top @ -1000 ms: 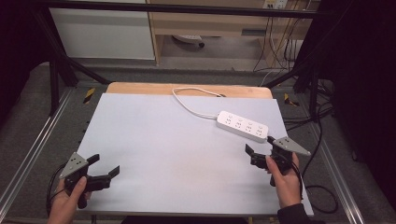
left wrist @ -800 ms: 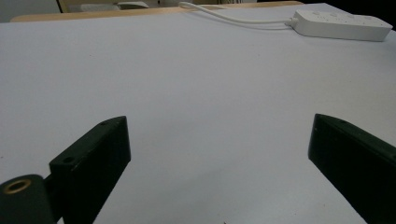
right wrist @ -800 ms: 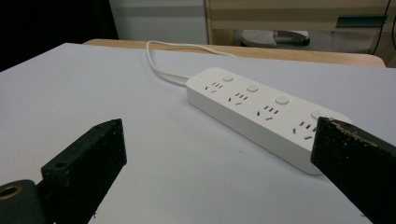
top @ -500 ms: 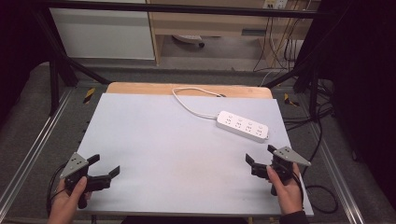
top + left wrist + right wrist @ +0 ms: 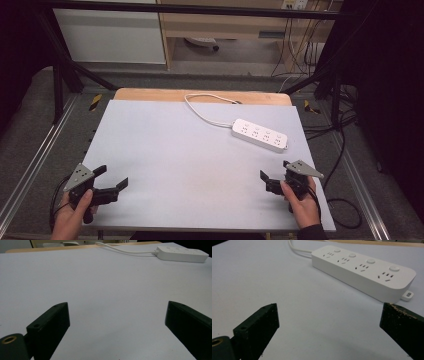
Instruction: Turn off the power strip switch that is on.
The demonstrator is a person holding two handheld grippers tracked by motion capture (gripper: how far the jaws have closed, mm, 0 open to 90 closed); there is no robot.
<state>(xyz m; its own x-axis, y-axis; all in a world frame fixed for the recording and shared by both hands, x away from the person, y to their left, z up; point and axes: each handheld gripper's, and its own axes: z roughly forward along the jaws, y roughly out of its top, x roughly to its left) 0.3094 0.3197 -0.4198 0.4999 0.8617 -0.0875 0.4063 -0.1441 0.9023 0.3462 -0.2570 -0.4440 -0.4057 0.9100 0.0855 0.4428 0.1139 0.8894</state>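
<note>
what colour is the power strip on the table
White, cord included; the power strip shows best in the right gripper view.

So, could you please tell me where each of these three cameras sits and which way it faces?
High view: fixed above the person's side, looking forward and down on the table; both hands show, with the left gripper and right gripper.
Left gripper view: low on that gripper, looking across the table between its open jaws.
Right gripper view: low on that gripper, open jaws facing the power strip.
All three share the power strip and its cord.
</note>
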